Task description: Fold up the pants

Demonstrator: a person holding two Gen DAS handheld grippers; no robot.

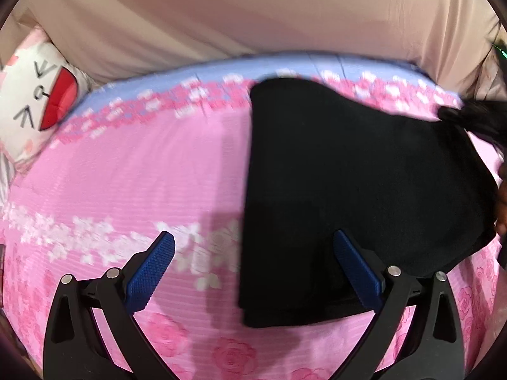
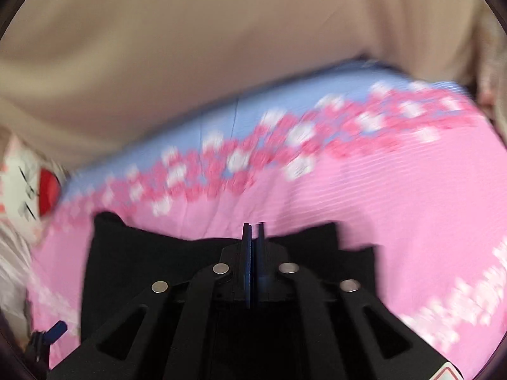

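Black pants point(image 1: 355, 196) lie partly folded on a pink floral bedsheet point(image 1: 133, 174). My left gripper point(image 1: 253, 240) is open and empty, its blue fingers hovering over the near left edge of the pants. In the right wrist view my right gripper point(image 2: 253, 231) is shut, its blue fingers point(image 2: 247, 266) pressed together. Black pants fabric point(image 2: 142, 262) spreads beneath and around it. The view is blurred, and I cannot tell whether cloth is pinched between the fingers.
A white cartoon pillow point(image 1: 35, 101) with a red mouth lies at the left end of the bed. A beige wall or headboard point(image 1: 253, 9) rises behind the bed. A blue band point(image 1: 202, 72) runs along the sheet's far edge. Dark hair point(image 1: 475, 117) shows at right.
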